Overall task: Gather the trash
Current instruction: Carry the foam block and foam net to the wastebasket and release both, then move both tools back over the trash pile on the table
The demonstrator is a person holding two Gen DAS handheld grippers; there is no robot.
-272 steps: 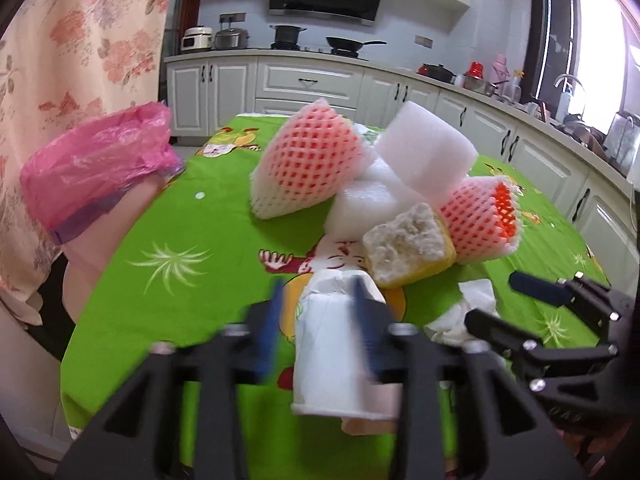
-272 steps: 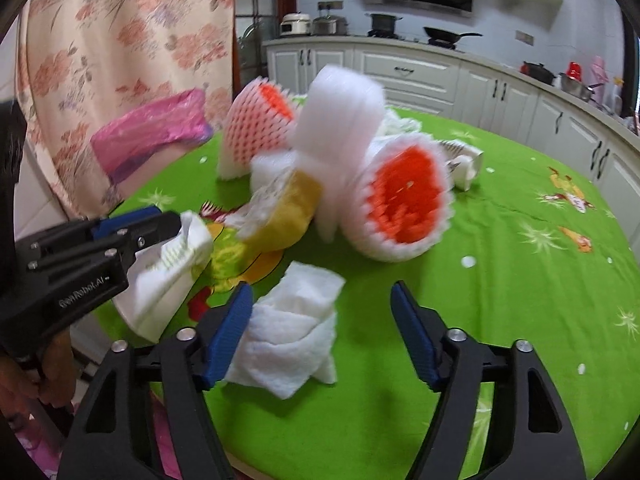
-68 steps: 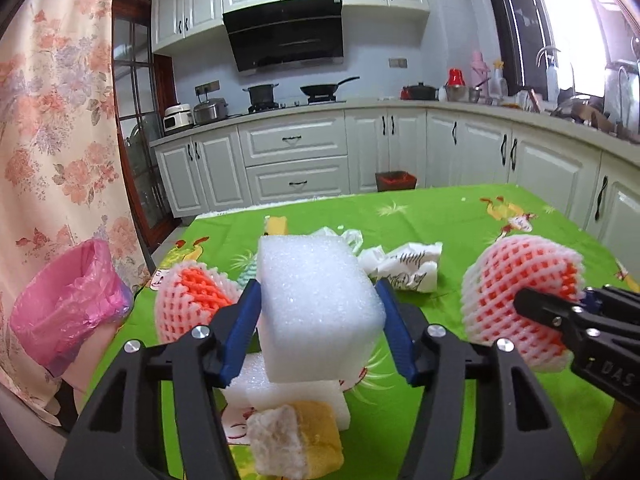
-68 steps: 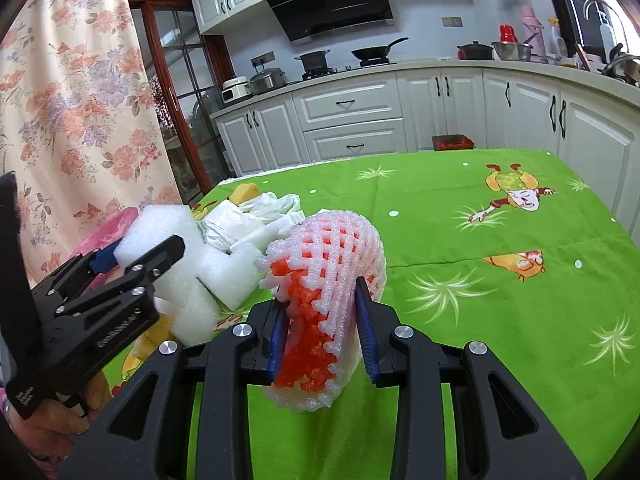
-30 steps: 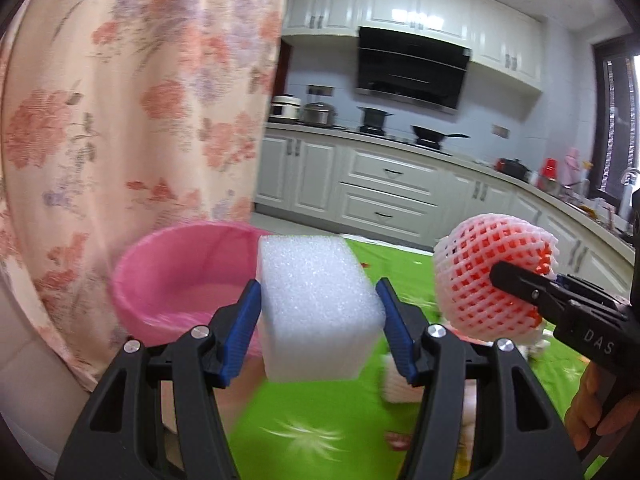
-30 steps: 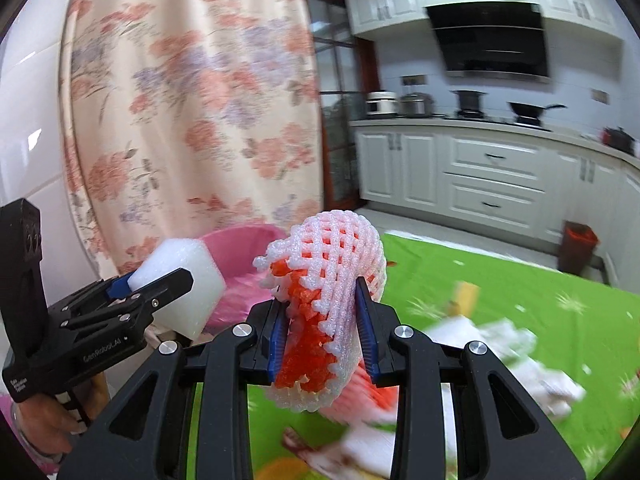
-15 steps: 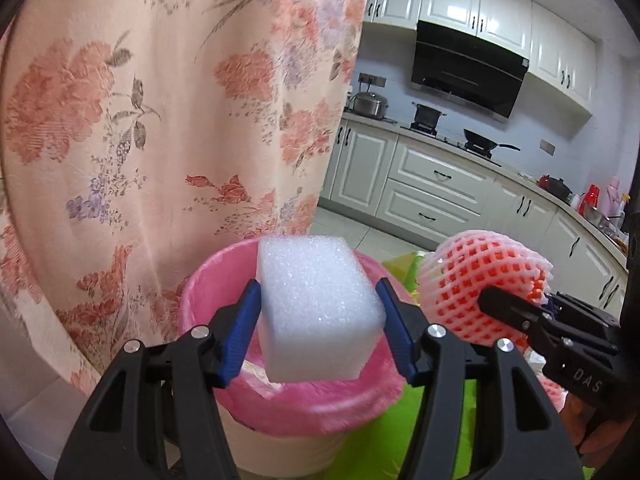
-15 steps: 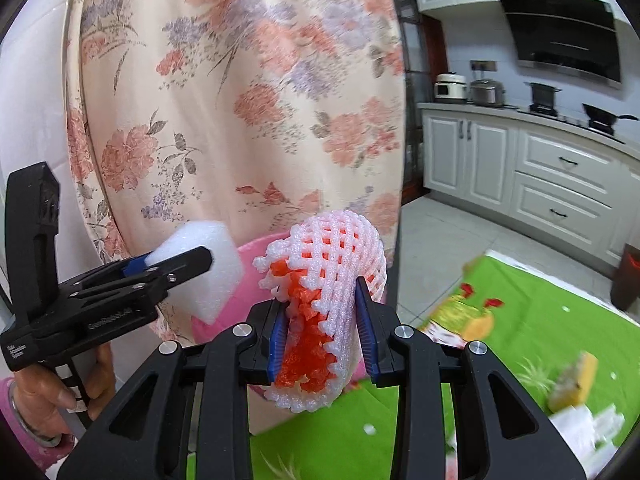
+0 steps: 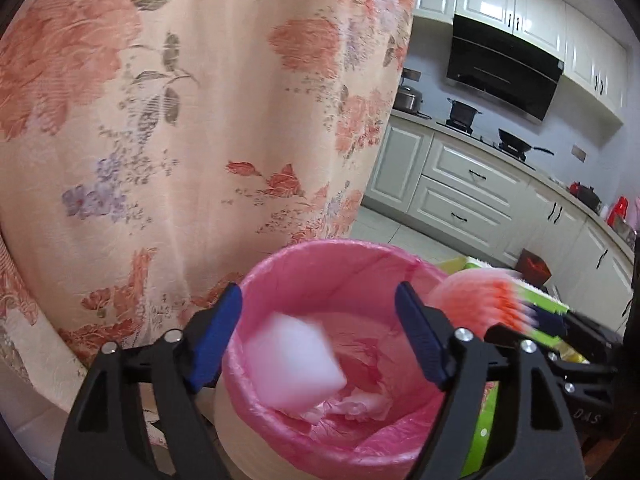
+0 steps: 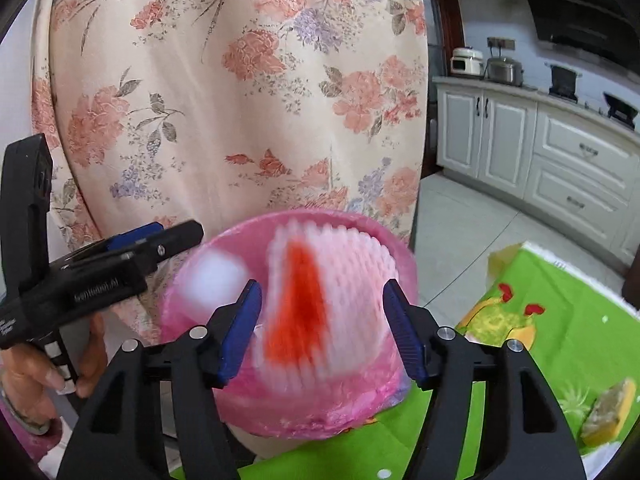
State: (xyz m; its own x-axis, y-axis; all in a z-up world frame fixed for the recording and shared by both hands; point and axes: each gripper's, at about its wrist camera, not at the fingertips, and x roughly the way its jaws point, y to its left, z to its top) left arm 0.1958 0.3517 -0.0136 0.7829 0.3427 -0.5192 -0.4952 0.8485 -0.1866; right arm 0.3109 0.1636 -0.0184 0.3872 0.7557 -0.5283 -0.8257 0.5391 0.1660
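A bin lined with a pink bag point(image 9: 320, 264) stands below both grippers, against a flowered curtain. My left gripper point(image 9: 320, 336) is over it with its jaws opening, and the white foam block point(image 9: 294, 362) is blurred, loose between the pads and dropping into the bag. My right gripper point(image 10: 322, 326) also has its jaws opening. The red-and-white foam fruit net point(image 10: 324, 300) hangs blurred between its pads without touching them, over the bin point(image 10: 384, 392). The falling block point(image 10: 214, 280) shows left of it. Crumpled white trash lies at the bag's bottom.
The flowered curtain point(image 9: 160, 120) hangs close behind the bin. The green patterned tablecloth point(image 10: 560, 320) lies to the right with a yellow sponge point(image 10: 608, 412) on it. White kitchen cabinets point(image 9: 460, 184) and a tiled floor are farther back. A hand point(image 10: 36, 376) holds the left gripper.
Both grippers have let go: the foam block has left the left gripper's pads and the fruit net has left the right gripper's pads, both dropping towards the pink bin, which is now closer.
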